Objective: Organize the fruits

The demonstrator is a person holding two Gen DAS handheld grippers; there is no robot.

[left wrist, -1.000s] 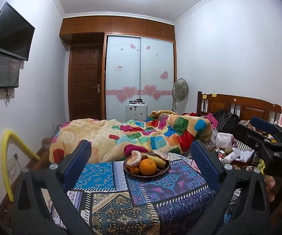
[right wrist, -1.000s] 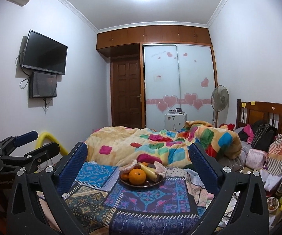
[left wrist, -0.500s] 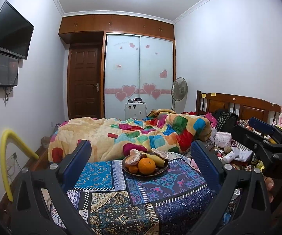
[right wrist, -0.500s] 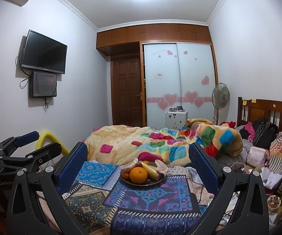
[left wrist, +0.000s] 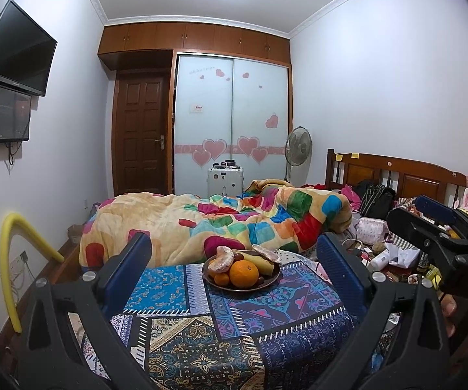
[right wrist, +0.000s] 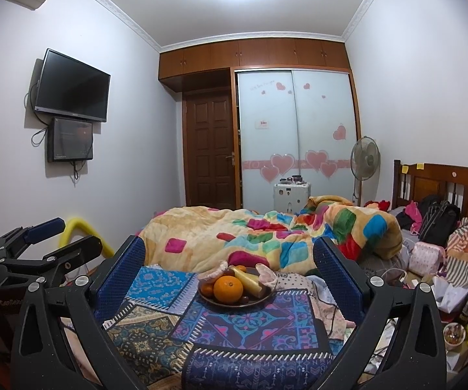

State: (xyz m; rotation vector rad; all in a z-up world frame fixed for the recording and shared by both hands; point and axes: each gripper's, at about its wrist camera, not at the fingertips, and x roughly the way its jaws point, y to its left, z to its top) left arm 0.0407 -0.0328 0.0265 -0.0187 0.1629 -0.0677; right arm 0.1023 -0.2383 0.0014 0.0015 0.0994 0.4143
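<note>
A dark round plate [left wrist: 230,287] [right wrist: 260,299] sits at the far end of a patterned cloth. It holds a large orange [left wrist: 243,273] [right wrist: 228,288], a smaller orange [left wrist: 222,279], a peeled citrus [left wrist: 221,258], a banana [left wrist: 260,265] [right wrist: 250,282] and small dark fruits. My left gripper [left wrist: 234,263] is open and empty, short of the plate. My right gripper [right wrist: 229,265] is open and empty, also short of the plate. Each gripper shows at the edge of the other's view.
The patterned cloth [left wrist: 201,334] covers a small table before a bed with a colourful quilt [left wrist: 234,217]. Clutter of bags and bottles [right wrist: 455,276] lies right. A yellow foam tube [left wrist: 9,260] stands left. A fan [right wrist: 365,159] and wardrobe stand behind.
Both views shift slightly; the plate sits a little lower in the right wrist view. Both grippers stay open and empty.
</note>
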